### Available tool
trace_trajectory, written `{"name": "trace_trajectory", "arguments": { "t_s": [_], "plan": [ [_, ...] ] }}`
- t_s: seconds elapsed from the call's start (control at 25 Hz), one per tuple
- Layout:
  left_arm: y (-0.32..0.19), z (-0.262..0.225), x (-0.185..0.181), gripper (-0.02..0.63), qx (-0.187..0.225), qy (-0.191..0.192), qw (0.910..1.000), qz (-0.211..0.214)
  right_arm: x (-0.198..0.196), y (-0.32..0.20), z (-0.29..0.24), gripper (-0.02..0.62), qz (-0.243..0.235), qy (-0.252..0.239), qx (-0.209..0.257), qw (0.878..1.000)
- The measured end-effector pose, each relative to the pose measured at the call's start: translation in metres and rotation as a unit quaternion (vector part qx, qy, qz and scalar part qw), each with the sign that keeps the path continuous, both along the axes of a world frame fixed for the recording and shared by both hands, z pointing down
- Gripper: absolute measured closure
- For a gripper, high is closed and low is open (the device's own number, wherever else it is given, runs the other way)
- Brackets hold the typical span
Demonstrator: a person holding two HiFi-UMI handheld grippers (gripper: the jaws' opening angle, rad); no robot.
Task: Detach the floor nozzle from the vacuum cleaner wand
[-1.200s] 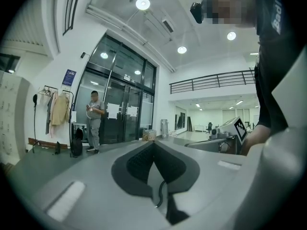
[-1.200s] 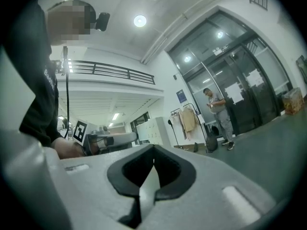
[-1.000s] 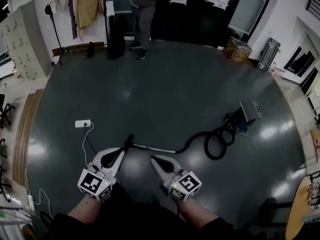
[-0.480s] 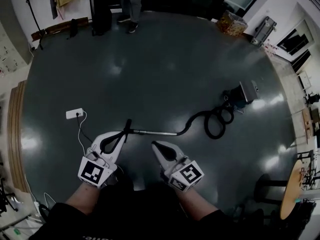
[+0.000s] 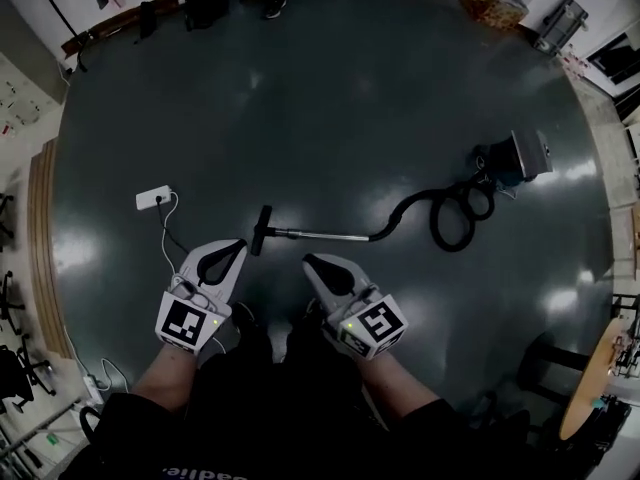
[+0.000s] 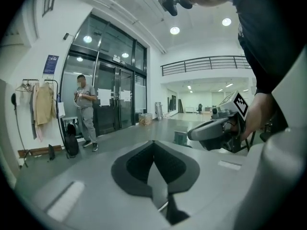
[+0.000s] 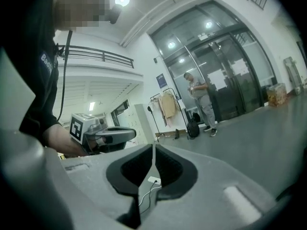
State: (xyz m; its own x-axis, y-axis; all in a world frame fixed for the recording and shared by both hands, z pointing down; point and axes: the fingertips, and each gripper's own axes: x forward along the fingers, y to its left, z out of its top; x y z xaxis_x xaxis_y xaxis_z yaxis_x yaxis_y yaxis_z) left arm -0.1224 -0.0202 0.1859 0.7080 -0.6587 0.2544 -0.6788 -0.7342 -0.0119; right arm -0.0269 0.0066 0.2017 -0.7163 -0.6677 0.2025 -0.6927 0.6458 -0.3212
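**A:** What lies around the floor nozzle (image 5: 262,230)?

**B:** It rests on the dark floor (image 5: 330,108), well apart from both tools and at about 12 o'clock from them. The wand (image 5: 320,234) runs from it toward 3 o'clock into a looped black hose (image 5: 445,213). The hose leads on to the vacuum cleaner body (image 5: 515,158) at 2 o'clock. A white power strip (image 5: 154,198) sits at 10 o'clock. Its cable (image 5: 170,233) trails down past the left hand-held gripper (image 5: 238,245). Only bare floor lies between the jaws and the nozzle.

**A:** Anything farther off?

**B:** A person (image 6: 85,111) stands by the glass doors (image 6: 112,97) at 12 o'clock, next to a coat rack (image 6: 41,104). A round wooden counter (image 5: 585,388) is at 4 o'clock.

**A:** How are the hands held?

**B:** They are low and side by side, forearms bare. Both tools aim slightly below level, their noses angled a little toward each other. The marker cubes (image 5: 188,323) face up.

**A:** And the jaws?

**B:** The left one's jaws are pressed together with nothing in them. The right hand-held gripper (image 5: 308,261) is starting to open. A thin slit shows between its tips and it holds nothing.

**A:** Any writing?

**B:** The cubes carry black-and-white square patterns. The sheets on the doors and the print on the dark shirt (image 7: 45,59) are too small or cut off to read.
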Motion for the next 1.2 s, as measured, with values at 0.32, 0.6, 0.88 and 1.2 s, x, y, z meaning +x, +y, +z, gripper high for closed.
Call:
{"name": "trace_trajectory", "arguments": {
  "t_s": [0.32,0.6,0.88,1.2],
  "plan": [
    [-0.031,0.078,0.044,0.569,-0.027,-0.055,0.9981,0.005,0.041,-0.03,0.076,0.538,-0.035,0.015,-0.039,0.998],
    [-0.045,0.175,0.066,0.521,-0.064,-0.079,0.9922,0.072,0.042,-0.045,0.17,0.512,-0.027,0.066,-0.063,0.996],
    [-0.047,0.295,0.067,0.458,-0.097,-0.108,0.9798,0.137,0.029,-0.048,0.29,0.475,-0.013,0.07,-0.099,0.993],
    [-0.047,0.46,0.052,0.419,-0.123,-0.147,0.9656,0.176,0.032,-0.069,0.457,0.422,-0.065,0.147,-0.126,0.979]
  ]
}}
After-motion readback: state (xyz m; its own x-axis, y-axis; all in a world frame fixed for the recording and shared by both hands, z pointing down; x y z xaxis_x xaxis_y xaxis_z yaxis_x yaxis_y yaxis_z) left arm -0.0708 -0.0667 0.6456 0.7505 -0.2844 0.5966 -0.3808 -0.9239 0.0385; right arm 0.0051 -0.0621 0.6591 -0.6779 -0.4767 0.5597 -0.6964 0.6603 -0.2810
